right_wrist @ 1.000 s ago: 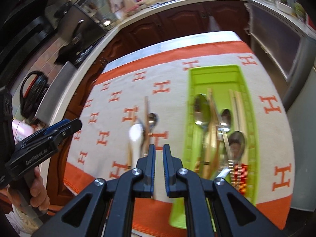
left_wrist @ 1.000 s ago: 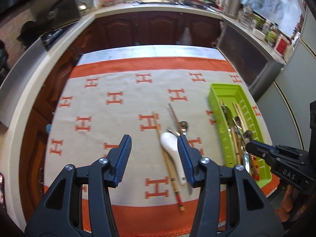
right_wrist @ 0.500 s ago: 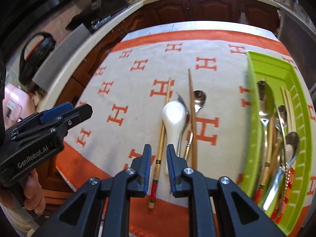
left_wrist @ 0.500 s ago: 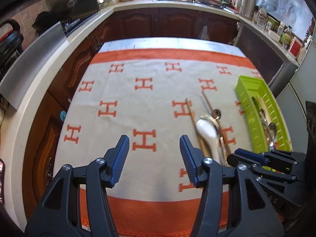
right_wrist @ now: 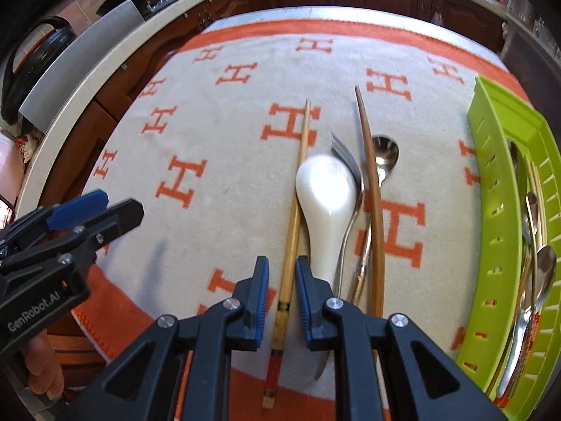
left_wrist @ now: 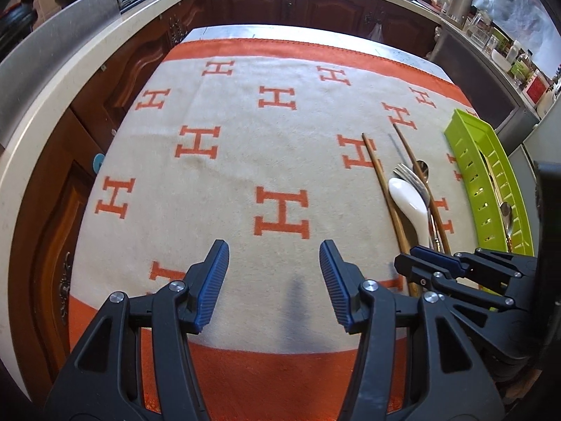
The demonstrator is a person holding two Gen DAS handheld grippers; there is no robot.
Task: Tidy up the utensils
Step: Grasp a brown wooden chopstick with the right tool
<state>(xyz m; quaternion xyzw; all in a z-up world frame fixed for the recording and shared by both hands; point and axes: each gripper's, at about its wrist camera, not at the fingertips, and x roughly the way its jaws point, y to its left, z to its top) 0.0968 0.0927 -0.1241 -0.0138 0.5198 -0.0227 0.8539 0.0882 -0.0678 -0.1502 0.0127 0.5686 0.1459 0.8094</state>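
Two chopsticks lie loose on the cloth in front of you, with a small cluster of cutlery between them. Your right gripper (right_wrist: 282, 301) has its jaws narrowly parted around the pale bamboo chopstick (right_wrist: 293, 224), blue pads flanking its decorated lower shaft without visibly pressing on it. Just right of that stick rests the white ceramic soup spoon (right_wrist: 328, 196), bowl away from you, partly overlapping a metal fork (right_wrist: 345, 156). Beyond the fork lies the darker brown chopstick (right_wrist: 371, 189), and a small metal spoon (right_wrist: 385, 152) peeks out beside it. All of these sit on the cream blanket with orange H marks (right_wrist: 217, 147) spread over the table.

The green slotted utensil tray (right_wrist: 498, 189) stands at the right edge of the cloth, well apart from the loose pieces, already holding several spoons and chopsticks.

Your left gripper (left_wrist: 273, 280) hangs over bare cloth with its jaws about half spread and nothing between them. From its camera your right gripper (left_wrist: 420, 266) shows at the near end of the cluster, the soup spoon (left_wrist: 412, 203) just beyond its tips.
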